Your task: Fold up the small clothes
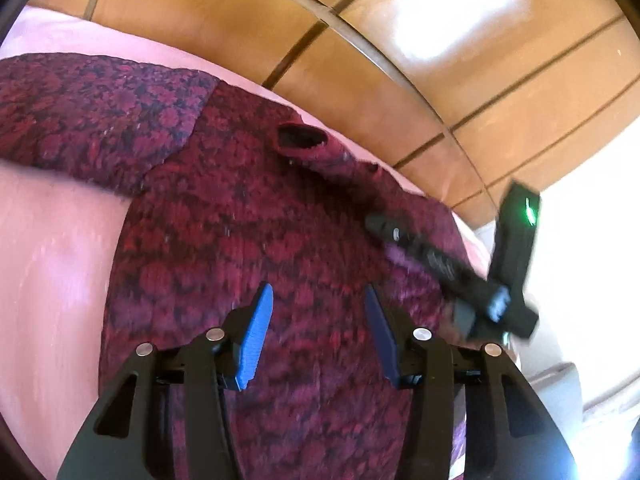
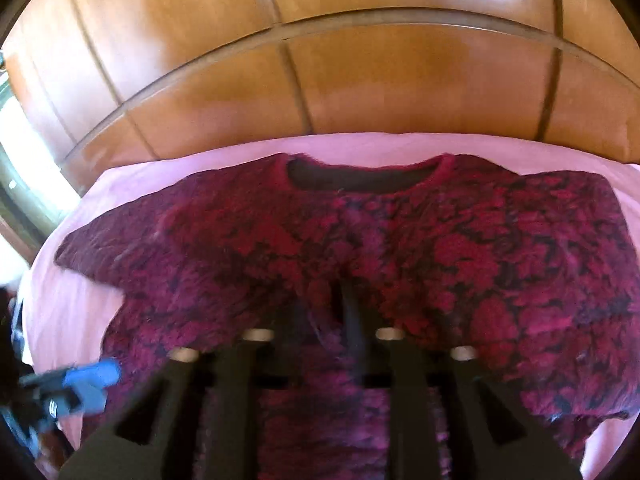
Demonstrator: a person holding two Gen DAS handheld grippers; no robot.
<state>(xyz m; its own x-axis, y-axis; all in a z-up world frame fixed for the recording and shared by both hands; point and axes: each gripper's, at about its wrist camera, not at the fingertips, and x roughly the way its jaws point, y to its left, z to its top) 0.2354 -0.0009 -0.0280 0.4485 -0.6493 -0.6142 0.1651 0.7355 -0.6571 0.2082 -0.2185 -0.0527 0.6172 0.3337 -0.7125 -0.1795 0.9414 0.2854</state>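
Crimson-and-black patterned knit sweater (image 2: 400,248) lies spread flat on a pink bed sheet (image 2: 160,168), its round neckline (image 2: 360,178) toward the glossy wooden panelled wardrobe (image 2: 360,92) behind. One sleeve (image 1: 96,116) stretches out to the side. Above the sweater's body hovers the left gripper (image 1: 319,324), its blue fingers (image 1: 256,336) apart with nothing between them. Over the sweater's middle, the right gripper (image 2: 320,312) is heavily blurred; its fingers seem to stand apart, empty, though I cannot be certain.

Sweater (image 2: 400,248): fuzzy knit, matt. Sheet (image 1: 52,264): smooth pink cloth. Headboard (image 2: 320,80): glossy wood. Pads (image 1: 256,336): ribbed plastic.
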